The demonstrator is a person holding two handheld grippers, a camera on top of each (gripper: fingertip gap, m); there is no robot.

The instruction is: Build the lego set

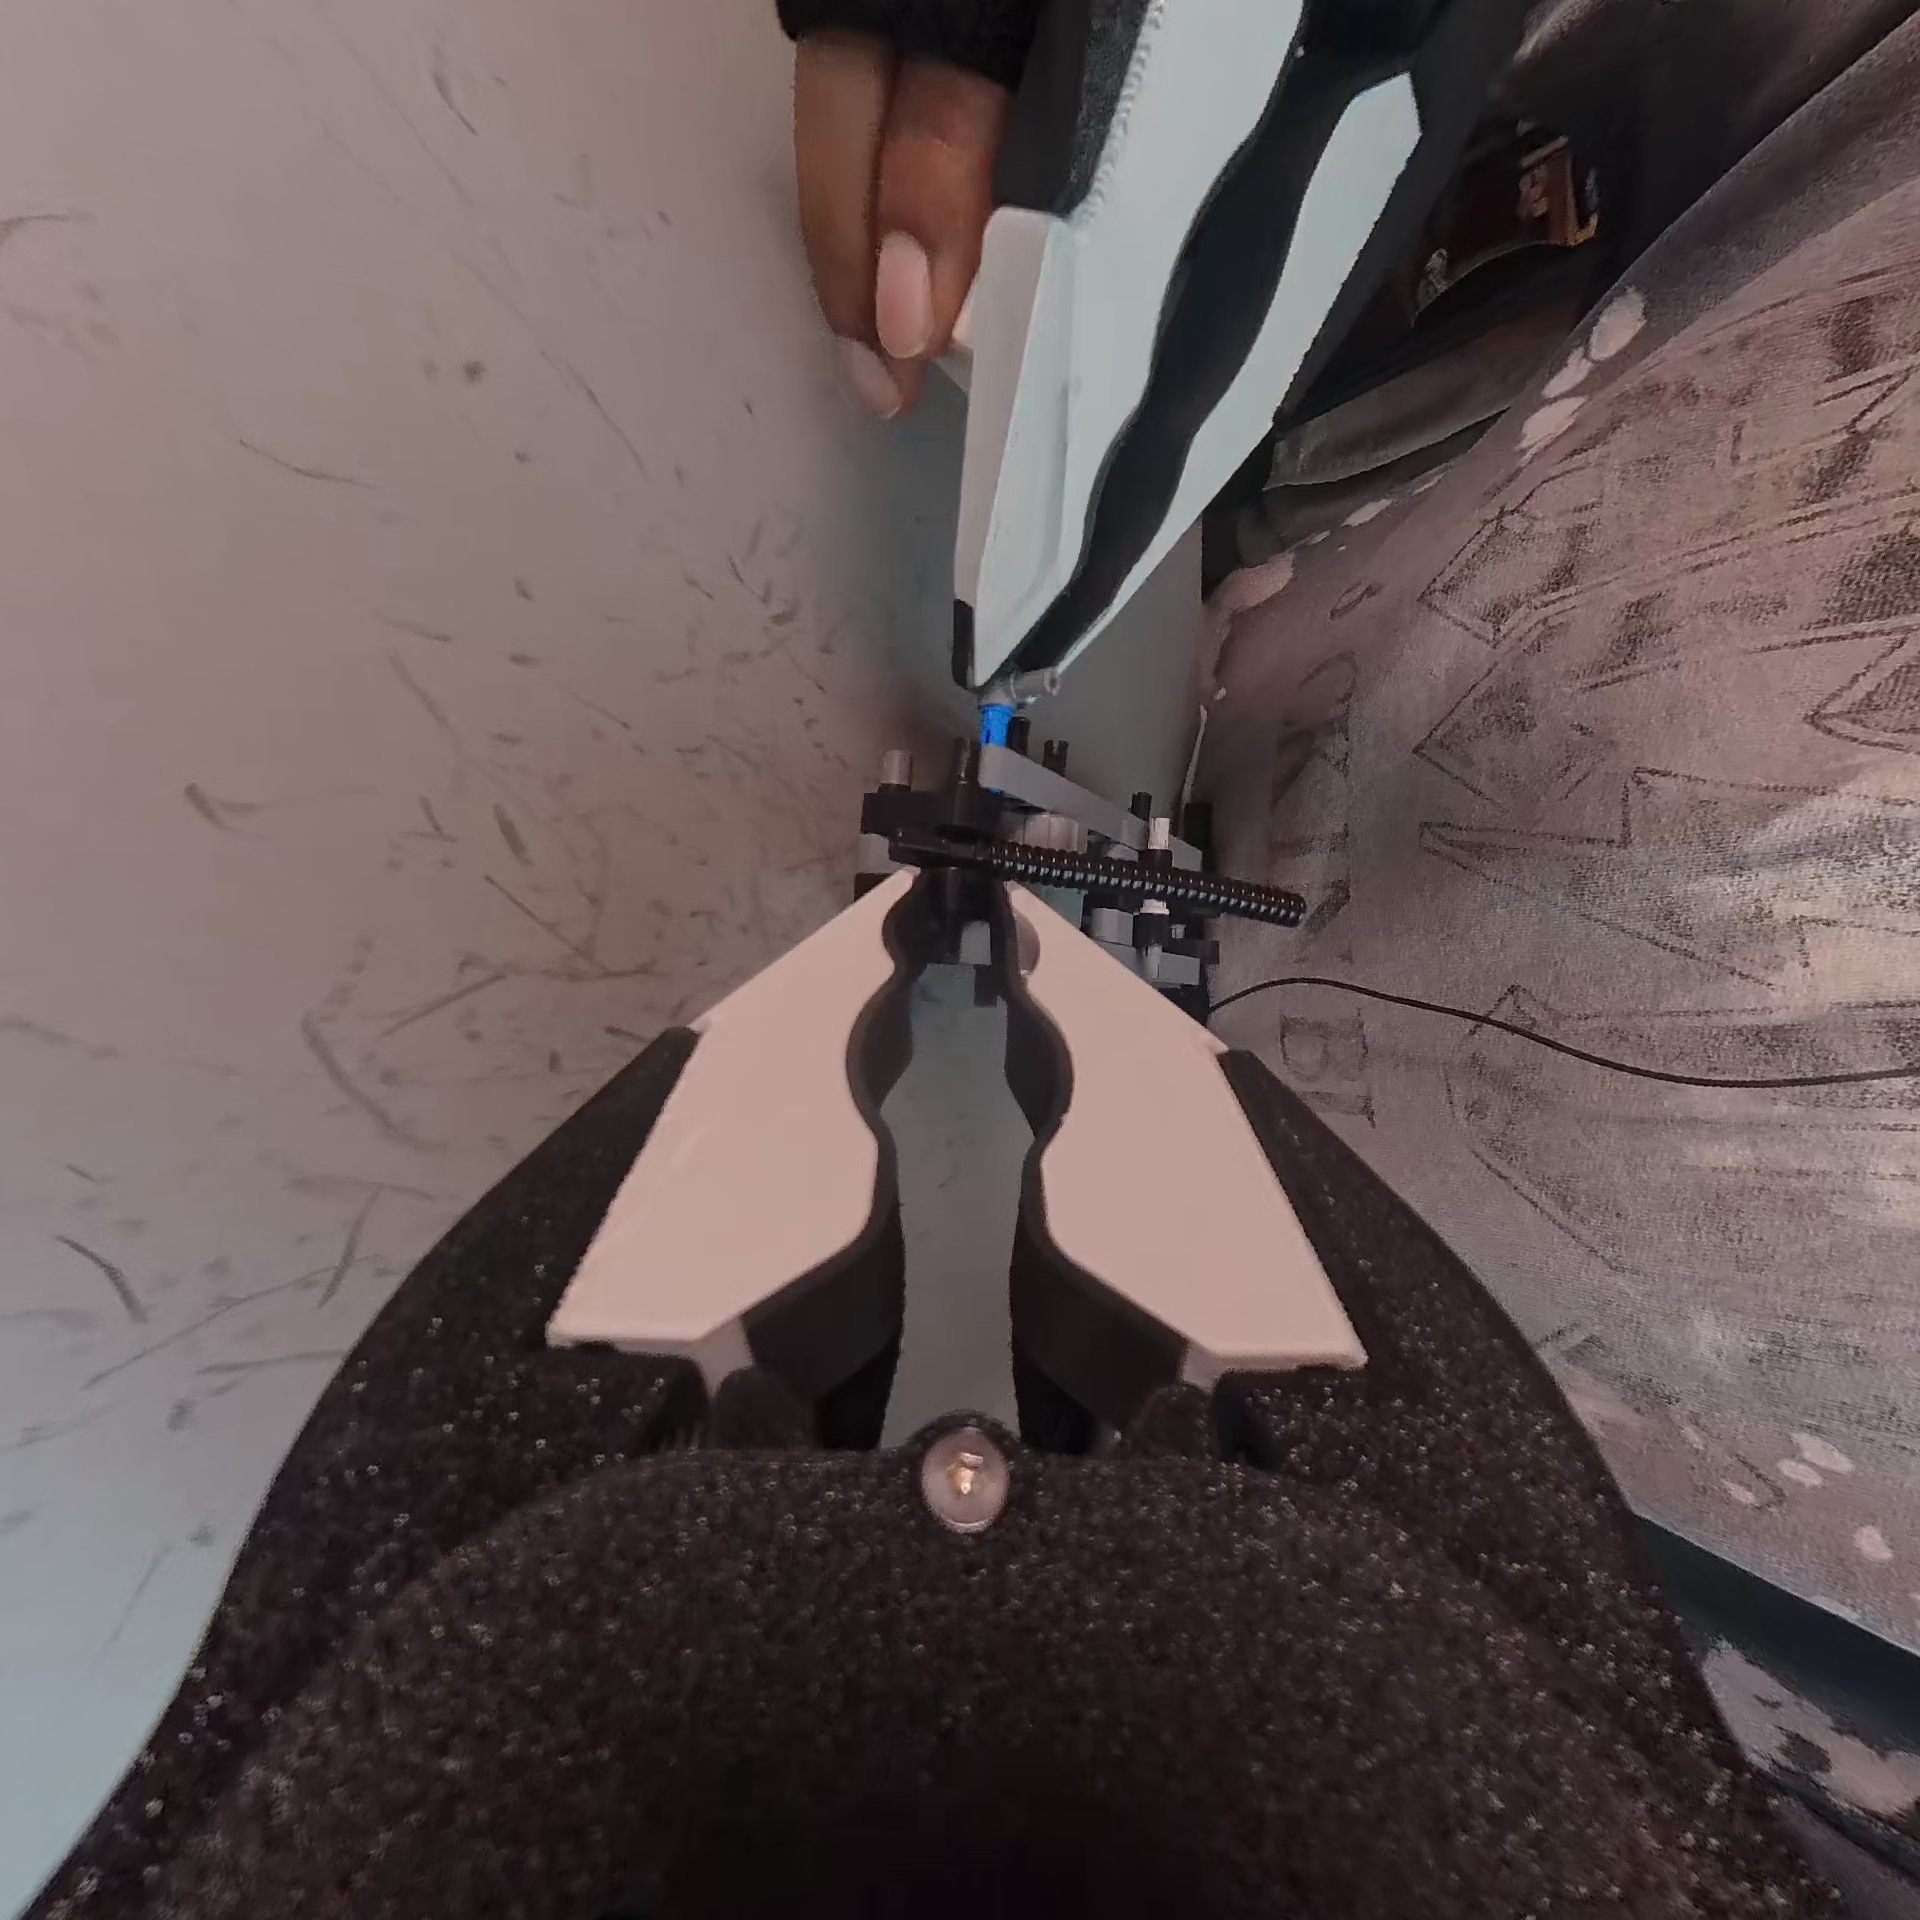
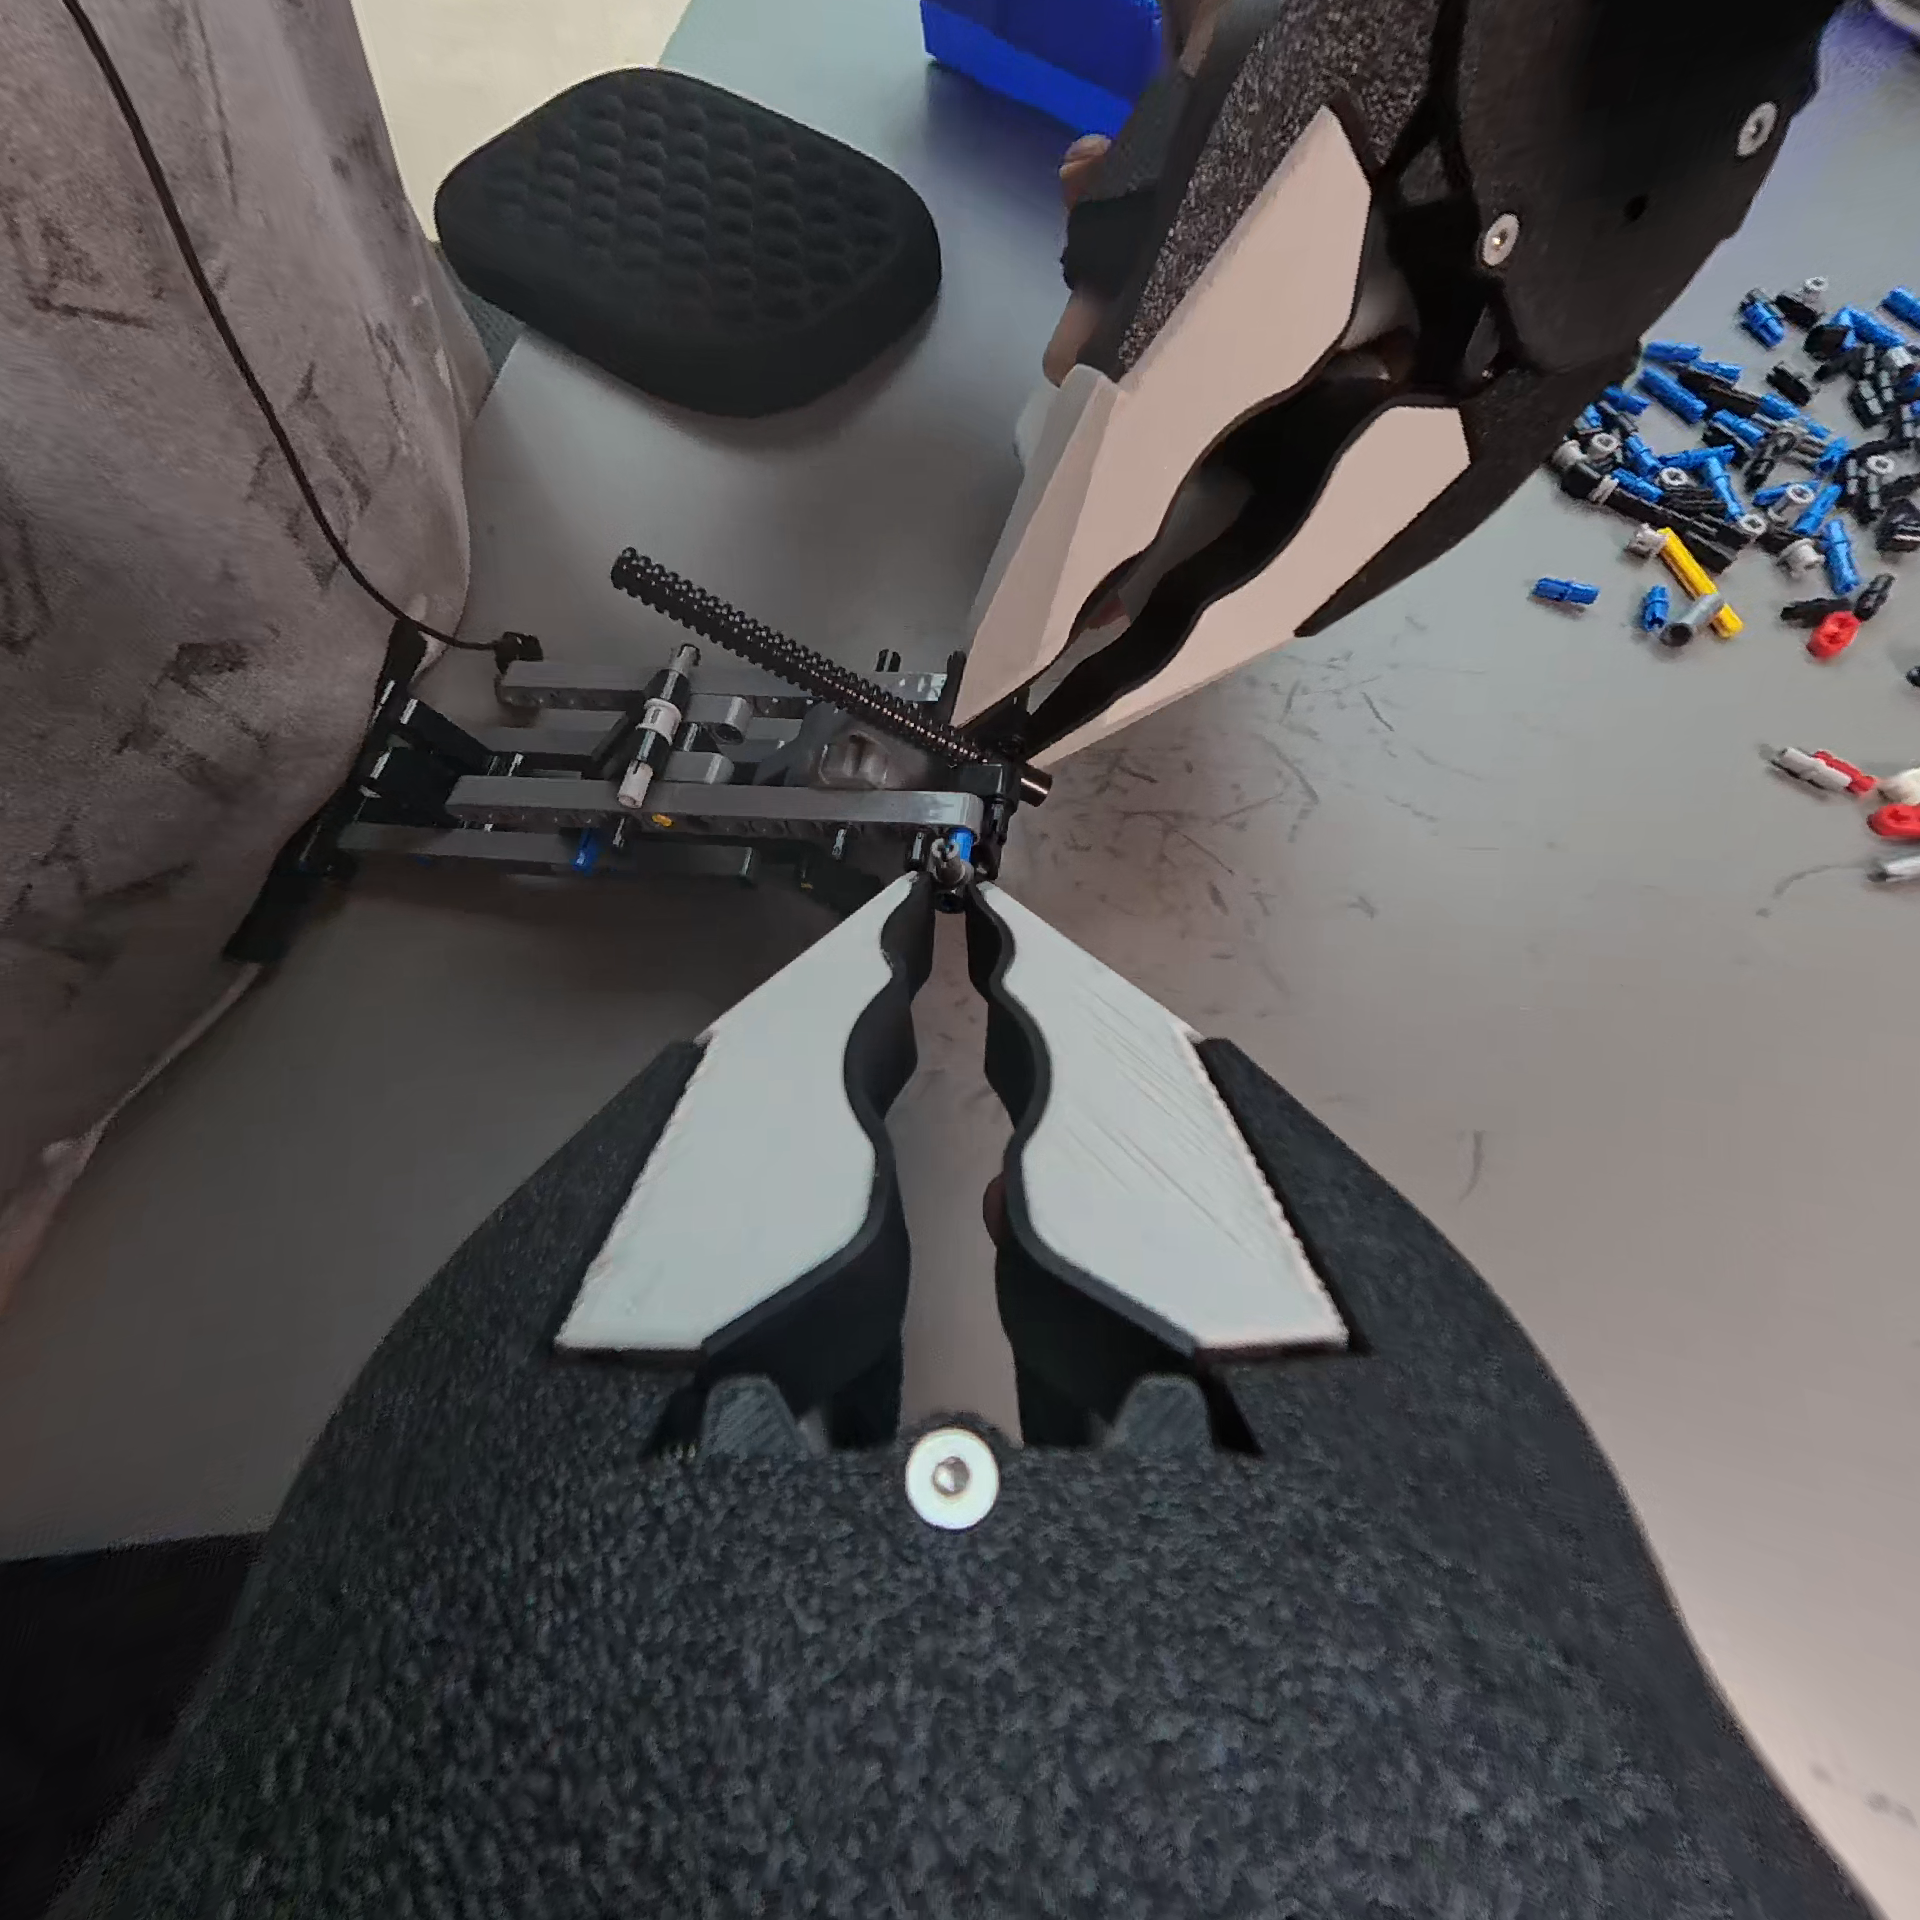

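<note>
The left gripper [image 1: 961, 883] reaches up the middle of its wrist view, fingers pinched nearly together at the tips. The right gripper [image 2: 945, 883] does likewise in its own view, tips almost meeting. At the upper middle of the left view, a hand [image 1: 894, 218] grips the right gripper's side.

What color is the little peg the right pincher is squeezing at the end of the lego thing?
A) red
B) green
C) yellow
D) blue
D: the right gripper is shut on a small blue pin at the end of the grey lego assembly.
</note>
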